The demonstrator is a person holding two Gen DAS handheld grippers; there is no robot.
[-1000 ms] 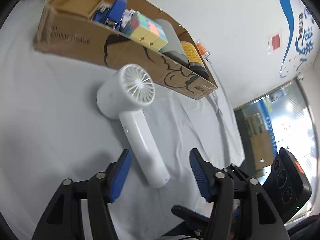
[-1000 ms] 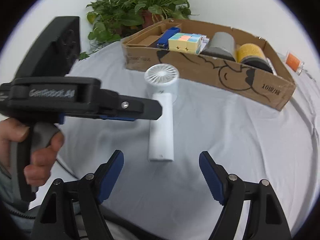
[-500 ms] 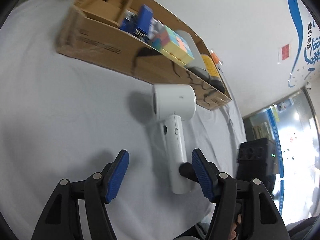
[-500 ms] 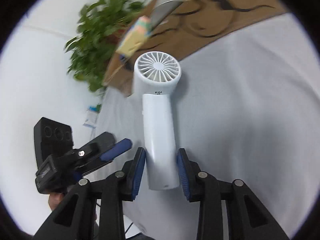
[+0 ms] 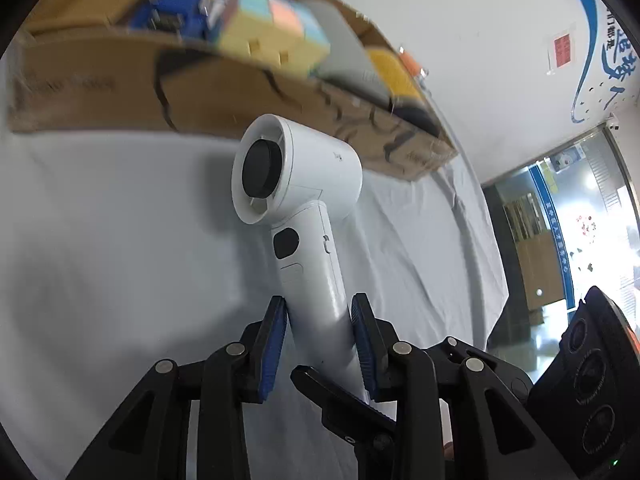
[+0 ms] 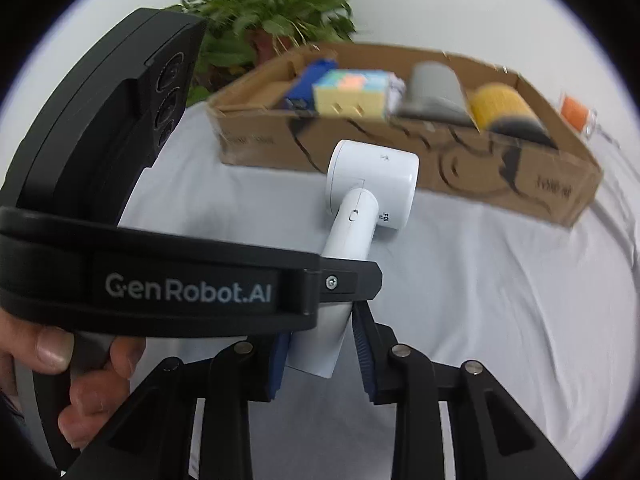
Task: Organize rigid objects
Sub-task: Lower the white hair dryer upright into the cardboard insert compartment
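Left wrist view: the left gripper (image 5: 319, 344) is clamped on the lower handle of a white handheld fan (image 5: 304, 216), its 2 blue pads pressed to either side of the shaft. The fan's round head points up and away, in front of a cardboard box (image 5: 120, 100) that stands on a table draped in white cloth (image 5: 100, 240).

In the right wrist view, the right gripper (image 6: 320, 354) is also closed on the same handle, nearer its base, with the left tool crossing directly over it. The fan (image 6: 370, 192) appears lifted off the cloth (image 6: 480, 320), held short of the box (image 6: 520, 184), which already holds a pastel puzzle cube (image 6: 352, 92), a grey cylinder (image 6: 434, 92), a yellow roll (image 6: 504, 108) and a blue item too blurred to name. A potted plant (image 6: 272, 12) sits behind.

The likely trouble is the double grip. With 2 tools held by 2 hands on 1 smooth, tapering handle, any mismatch in motion could twist the fan out of the pads or knock the tools together. The heavy head sits far above both grips, so releasing 1 side may let it tip. The box looks crowded, and the free gap is hard to judge; a low approach could catch the front wall.
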